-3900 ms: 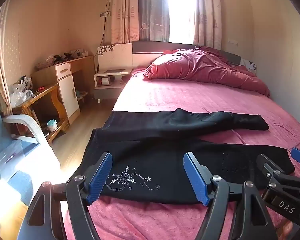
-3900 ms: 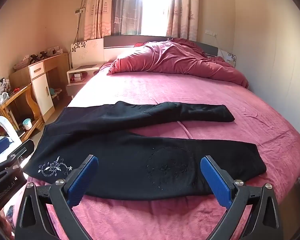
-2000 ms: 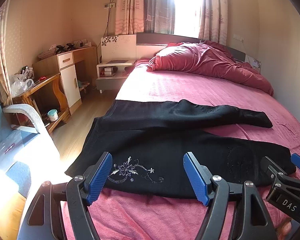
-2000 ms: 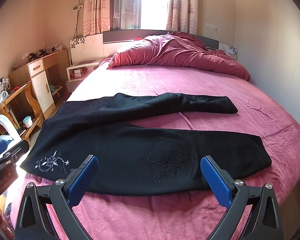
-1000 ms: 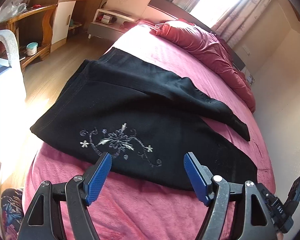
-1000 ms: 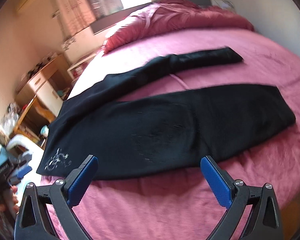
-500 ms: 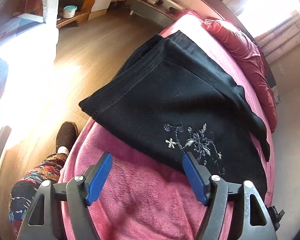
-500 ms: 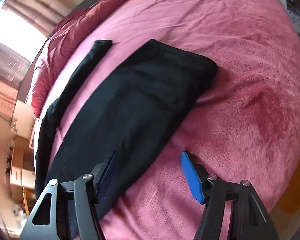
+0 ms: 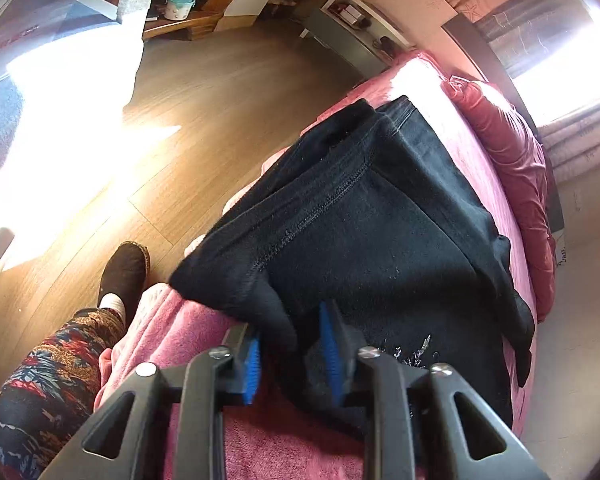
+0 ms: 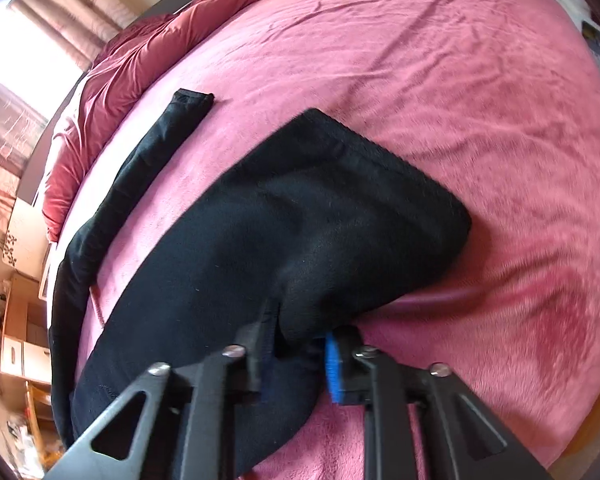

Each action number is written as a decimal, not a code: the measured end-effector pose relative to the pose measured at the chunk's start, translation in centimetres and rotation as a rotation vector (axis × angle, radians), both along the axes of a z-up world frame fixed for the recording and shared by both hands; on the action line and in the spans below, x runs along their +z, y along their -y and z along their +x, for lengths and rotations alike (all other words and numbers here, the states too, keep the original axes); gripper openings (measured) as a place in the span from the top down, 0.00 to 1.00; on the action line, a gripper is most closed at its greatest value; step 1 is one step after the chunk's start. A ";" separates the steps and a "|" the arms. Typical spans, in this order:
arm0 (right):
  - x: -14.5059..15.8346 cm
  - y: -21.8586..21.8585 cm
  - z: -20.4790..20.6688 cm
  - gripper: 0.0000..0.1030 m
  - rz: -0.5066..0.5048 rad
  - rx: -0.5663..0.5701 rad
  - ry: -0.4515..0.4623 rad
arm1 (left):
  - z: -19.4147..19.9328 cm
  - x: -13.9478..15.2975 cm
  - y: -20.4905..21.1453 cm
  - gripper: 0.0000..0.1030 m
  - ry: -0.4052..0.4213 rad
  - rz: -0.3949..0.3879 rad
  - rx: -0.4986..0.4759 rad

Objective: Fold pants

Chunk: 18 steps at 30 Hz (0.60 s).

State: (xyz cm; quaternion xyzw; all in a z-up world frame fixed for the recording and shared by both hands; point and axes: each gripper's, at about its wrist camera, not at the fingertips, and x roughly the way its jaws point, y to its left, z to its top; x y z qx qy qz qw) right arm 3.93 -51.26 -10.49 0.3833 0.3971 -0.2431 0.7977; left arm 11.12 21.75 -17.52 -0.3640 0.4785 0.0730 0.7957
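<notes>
Black pants (image 9: 380, 232) lie spread across the pink bed (image 10: 440, 80), waistband at the bed's left edge, both legs running right. My left gripper (image 9: 294, 360) is at the near waistband corner. Its jaws are closing, and a raised fold of black cloth is pinched between the blue pads (image 9: 332, 352). My right gripper (image 10: 300, 364) is at the near leg's hem (image 10: 360, 208). Its jaws are closing too, with hem cloth gripped between them and lifted slightly off the bed. The far leg (image 10: 156, 140) lies flat beyond. White embroidery (image 9: 416, 350) shows beside the left gripper.
A person's patterned trouser leg (image 9: 48, 384) and dark slipper (image 9: 124, 276) stand on the wooden floor (image 9: 220, 92) left of the bed. A crumpled red duvet (image 10: 140, 52) lies at the headboard. A nightstand (image 9: 352, 12), a desk and a teal cup (image 9: 178, 4) are beyond.
Both grippers dropped onto the pants' near edge and went from wide open to nearly closed. The left took the waistband corner, the right the near leg's hem, and the cloth bunched up.
</notes>
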 end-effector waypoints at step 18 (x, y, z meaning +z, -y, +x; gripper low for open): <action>2.4 1.7 -6.8 0.87 -0.078 -0.034 -0.048 | -7.0 4.4 -0.6 0.93 -0.018 0.074 -0.128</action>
